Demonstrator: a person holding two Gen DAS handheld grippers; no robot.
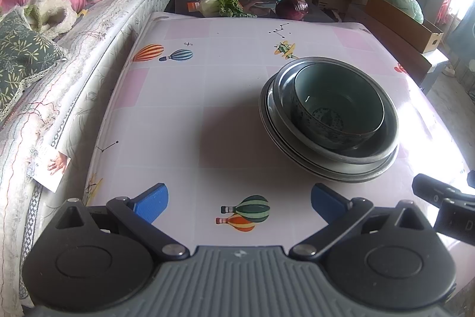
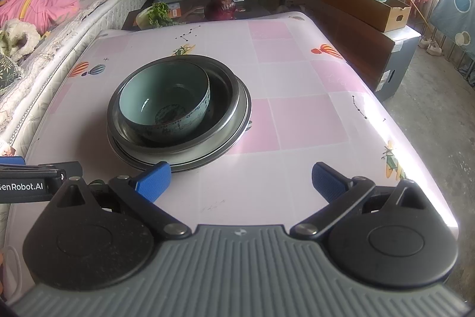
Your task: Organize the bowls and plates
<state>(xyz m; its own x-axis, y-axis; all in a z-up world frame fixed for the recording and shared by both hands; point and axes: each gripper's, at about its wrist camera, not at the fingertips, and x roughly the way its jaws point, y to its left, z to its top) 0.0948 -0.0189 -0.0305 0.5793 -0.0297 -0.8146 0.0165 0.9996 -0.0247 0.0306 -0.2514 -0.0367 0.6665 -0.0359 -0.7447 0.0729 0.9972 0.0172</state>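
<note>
A pale green ceramic bowl [image 1: 338, 106] sits inside a steel bowl [image 1: 383, 144], which rests on stacked steel plates [image 1: 297, 150] on the table [image 1: 178, 109]. The same stack shows in the right wrist view: green bowl [image 2: 164, 100], steel bowl [image 2: 225, 97], plates [image 2: 207, 159]. My left gripper [image 1: 239, 202] is open and empty, near the table's front edge, left of and short of the stack. My right gripper [image 2: 240, 183] is open and empty, its left finger [image 2: 153, 180] just in front of the plates' rim.
A bed [image 1: 89, 28] with bedding runs along the table's left side. A cabbage [image 1: 222, 2] and a red onion [image 1: 292, 6] lie on a dark surface past the far edge. Cardboard boxes [image 2: 365, 5] stand at the right. The other gripper shows at right [image 1: 445, 204].
</note>
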